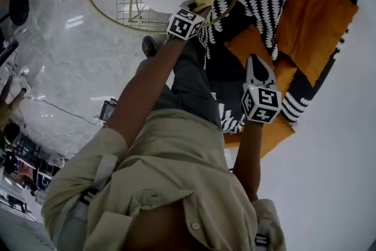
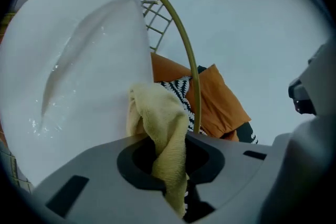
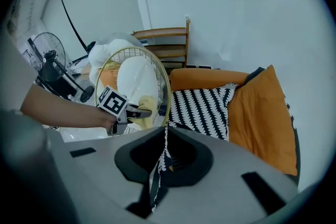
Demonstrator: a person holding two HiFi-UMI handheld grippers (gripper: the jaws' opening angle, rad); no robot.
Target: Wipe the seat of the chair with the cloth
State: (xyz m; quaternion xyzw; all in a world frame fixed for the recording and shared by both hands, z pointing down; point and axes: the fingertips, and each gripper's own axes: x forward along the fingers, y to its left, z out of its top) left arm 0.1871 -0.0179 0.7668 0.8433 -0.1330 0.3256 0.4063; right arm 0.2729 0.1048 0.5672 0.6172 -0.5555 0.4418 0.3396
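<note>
- Cloth (image 2: 163, 128) first: pale yellow terry, bunched into a twisted fold, and it hangs out of my left jaws with its free end against the chair seat.
- Chair seat (image 2: 79, 60) is a white, smooth, rounded cushion with a shallow crease across it. It fills the left of my left gripper view.
- My left gripper (image 1: 200, 9) is clamped on the cloth, and the fold runs straight through the narrow gap between the jaws. The tip sits at the seat's edge, just inside the gold wire rim (image 2: 178, 34).
- That rim and its wire grid curve round the seat and stand between the cloth and the sofa beyond.
- My right gripper (image 1: 257, 67) is well apart from the chair, over the sofa. Its jaws are pinched together on a thin edge of black-and-white zigzag fabric (image 3: 205, 105), which hangs down through them.
- Farthest right, an orange cushion (image 3: 262, 118) leans against the zigzag fabric, with the white wall behind.
</note>
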